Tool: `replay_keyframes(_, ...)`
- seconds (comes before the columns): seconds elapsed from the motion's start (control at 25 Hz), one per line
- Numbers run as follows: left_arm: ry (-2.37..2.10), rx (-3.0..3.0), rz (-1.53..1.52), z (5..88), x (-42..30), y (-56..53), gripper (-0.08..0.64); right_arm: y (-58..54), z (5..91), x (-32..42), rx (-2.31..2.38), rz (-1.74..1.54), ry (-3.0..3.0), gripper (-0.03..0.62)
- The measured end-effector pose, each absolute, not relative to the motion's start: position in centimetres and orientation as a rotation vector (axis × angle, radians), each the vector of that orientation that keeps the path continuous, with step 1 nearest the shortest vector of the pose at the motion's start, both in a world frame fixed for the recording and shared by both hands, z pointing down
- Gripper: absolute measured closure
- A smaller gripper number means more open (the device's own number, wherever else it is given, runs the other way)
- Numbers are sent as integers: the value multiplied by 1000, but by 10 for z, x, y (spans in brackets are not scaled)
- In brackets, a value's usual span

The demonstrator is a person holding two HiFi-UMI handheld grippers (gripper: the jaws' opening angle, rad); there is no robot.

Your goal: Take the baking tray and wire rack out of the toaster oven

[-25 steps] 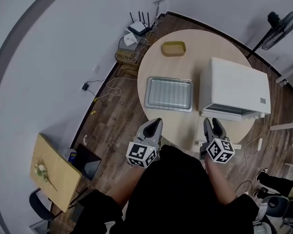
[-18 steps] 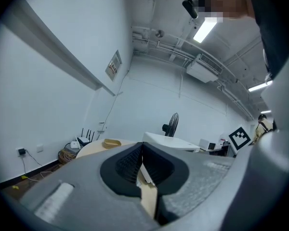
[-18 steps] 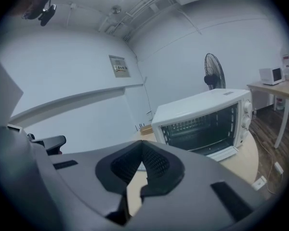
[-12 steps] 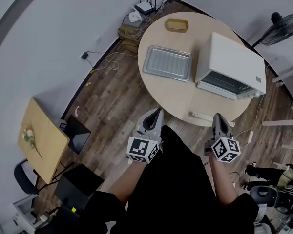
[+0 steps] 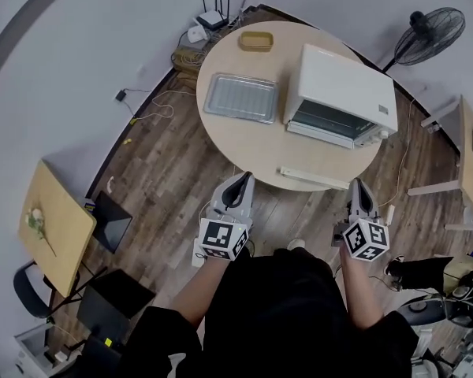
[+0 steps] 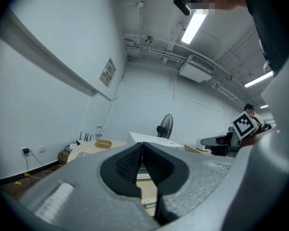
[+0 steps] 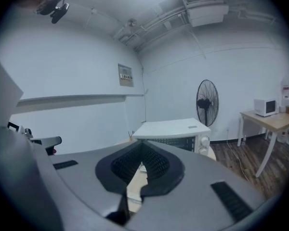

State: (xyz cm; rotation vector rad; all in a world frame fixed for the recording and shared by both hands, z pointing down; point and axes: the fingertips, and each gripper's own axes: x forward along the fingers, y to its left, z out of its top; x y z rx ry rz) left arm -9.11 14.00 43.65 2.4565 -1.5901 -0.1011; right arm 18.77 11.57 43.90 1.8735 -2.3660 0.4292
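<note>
The tray (image 5: 240, 98) lies flat on the round table (image 5: 260, 152), out of the oven (image 5: 343, 85) and at its nine o'clock, a little apart from it. Fine ribbing across the tray may be the wire rack resting in it, but from here it is too small to be sure. The oven's door looks shut, and I can see nothing through its dark glass. A yellow dish (image 5: 255, 41) sits at the tray's twelve o'clock, near the far rim. The person stands off the table at its six o'clock, with both tools well clear of it. The left gripper (image 5: 242, 179) has its pads pressed together on nothing, and the right gripper (image 5: 357, 184) is likewise closed and empty. My guess is the taking-out is finished, or at least the tray's half of it; only the rack's whereabouts is in doubt.
</note>
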Motion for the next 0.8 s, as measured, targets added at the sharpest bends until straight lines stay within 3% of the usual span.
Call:
replay_keyframes(0.4, -1595, 2564, -35, 406, 58, 134, 540, 122, 419, 319, 1849, 320, -2407, 592)
replay_keyframes(0.8, -1647, 2531, -24, 413, 132, 137, 540, 119, 424, 383, 1783, 311, -2445, 592)
